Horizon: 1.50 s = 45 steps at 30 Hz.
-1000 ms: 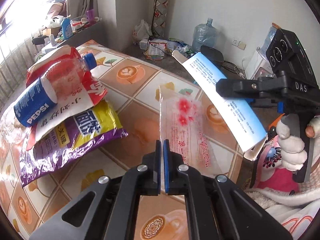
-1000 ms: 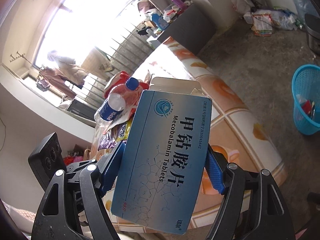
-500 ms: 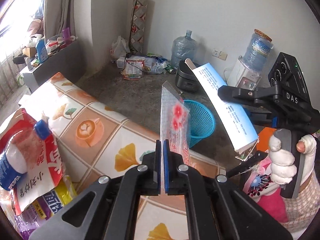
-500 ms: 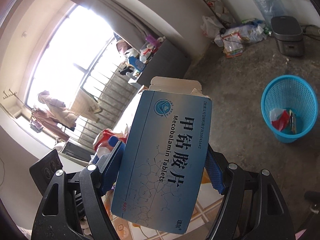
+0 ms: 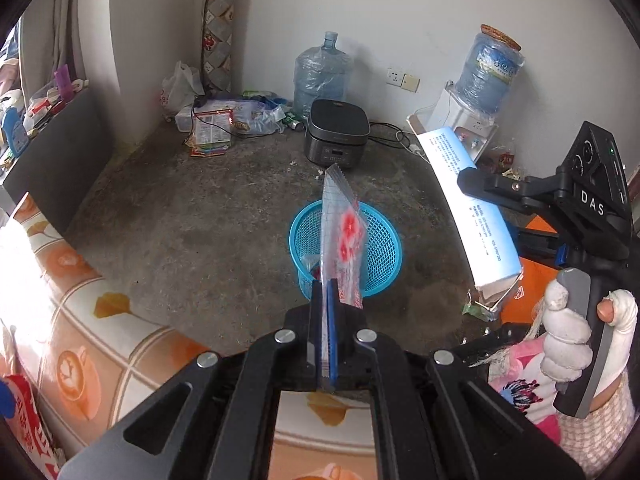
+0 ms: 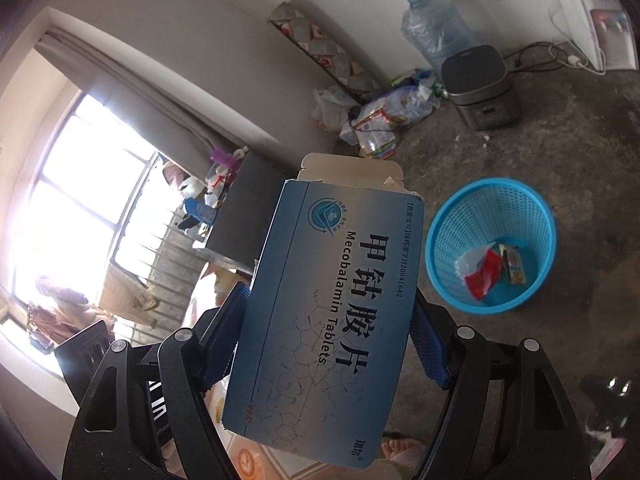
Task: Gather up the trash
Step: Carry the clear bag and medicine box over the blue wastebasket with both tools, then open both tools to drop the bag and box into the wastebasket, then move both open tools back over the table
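Observation:
My left gripper is shut on a clear plastic wrapper with red flowers, which stands up edge-on in front of a blue mesh basket on the floor. My right gripper is shut on a flat blue tablet box, its top flap open. In the left wrist view that box shows at the right, held in the right gripper by a gloved hand. From the right wrist, the blue basket lies right of the box, with a red wrapper and small packets inside.
A tiled-pattern tablecloth covers the table at lower left, with a red bag at its edge. On the concrete floor stand a black rice cooker, water jugs, a water dispenser and a litter pile by the wall.
Both grippers swung away from the table's bottle and snack bags toward the floor. The blue basket now sits straight ahead of the left gripper and larger in the right wrist view. Grips unchanged.

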### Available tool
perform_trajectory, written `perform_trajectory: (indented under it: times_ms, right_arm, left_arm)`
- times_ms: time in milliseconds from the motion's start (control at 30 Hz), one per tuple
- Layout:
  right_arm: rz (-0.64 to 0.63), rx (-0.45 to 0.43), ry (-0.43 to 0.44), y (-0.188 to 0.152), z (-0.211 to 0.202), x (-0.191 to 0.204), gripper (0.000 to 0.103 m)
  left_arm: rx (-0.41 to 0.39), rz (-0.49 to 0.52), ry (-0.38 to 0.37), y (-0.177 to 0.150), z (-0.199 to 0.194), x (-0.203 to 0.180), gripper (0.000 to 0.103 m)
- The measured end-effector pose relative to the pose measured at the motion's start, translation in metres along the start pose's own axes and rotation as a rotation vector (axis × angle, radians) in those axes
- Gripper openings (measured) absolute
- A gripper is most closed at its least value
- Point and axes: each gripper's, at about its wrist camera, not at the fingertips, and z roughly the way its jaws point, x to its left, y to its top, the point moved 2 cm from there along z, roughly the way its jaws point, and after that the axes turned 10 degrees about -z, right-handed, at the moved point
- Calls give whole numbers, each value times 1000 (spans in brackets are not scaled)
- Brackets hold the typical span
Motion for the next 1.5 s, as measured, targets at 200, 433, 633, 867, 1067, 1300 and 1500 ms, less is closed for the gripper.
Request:
perform_trajectory:
  times_ms: [200,433,633,867,1067,1300,1500]
  right_arm:
    - [87,21,-103,7,18,-52,71]
    - [181,53,-159,23,56,-103,73]
    - [181,147,-289,27,108,-161,85]
    - [263,166,-278,-9,106,-179,85]
    - [160,100,-245,7,94,-135,85]
    - [-164,-5,-206,26,72,-32,85]
    - [-384,-107,-168,22,48,48,91]
  left_arm:
    - [74,-21,-13,36,61,-10,2]
    - [124,-15,-28,79,135,-30,3]
    - [112,-109,53,98,196,-19,45]
    - [155,-213,34,75,186,12,51]
    - [36,-256,-15,77,116,24,54]
    - [-189,-252,-17,65,-4,48,76]
    - [-354,-263,69,39,-96,74,94]
